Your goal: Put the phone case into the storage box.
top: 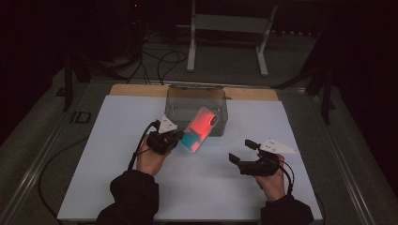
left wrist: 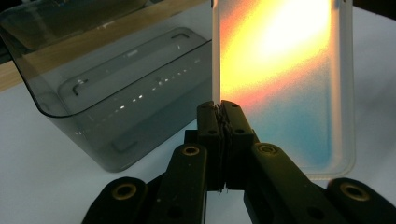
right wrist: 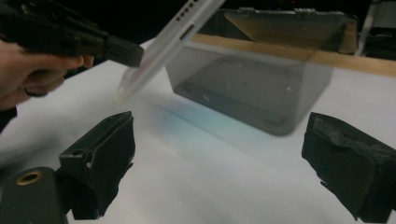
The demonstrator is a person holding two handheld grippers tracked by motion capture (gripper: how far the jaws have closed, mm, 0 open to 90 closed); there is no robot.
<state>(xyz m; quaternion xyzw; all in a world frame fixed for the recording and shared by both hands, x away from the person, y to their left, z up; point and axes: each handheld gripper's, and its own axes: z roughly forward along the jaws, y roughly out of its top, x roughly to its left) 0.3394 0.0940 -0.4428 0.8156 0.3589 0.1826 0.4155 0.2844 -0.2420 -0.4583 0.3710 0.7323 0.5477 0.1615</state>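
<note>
The phone case (top: 199, 130), glowing red to teal, is lifted at a tilt above the middle of the worktop (top: 117, 187), just before the smoky bin (top: 174, 101) near the far edge. The left gripper (top: 176, 137) pinches its edge with fingers tight together. The right gripper (top: 241, 151) hovers nearer the right edge, fingers spread wide around nothing.

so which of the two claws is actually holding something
The left claw: its jaws are pinched shut on the edge of the translucent red-and-teal phone case, held tilted off the table. The right claw has its jaws wide apart, with nothing between them.
</note>
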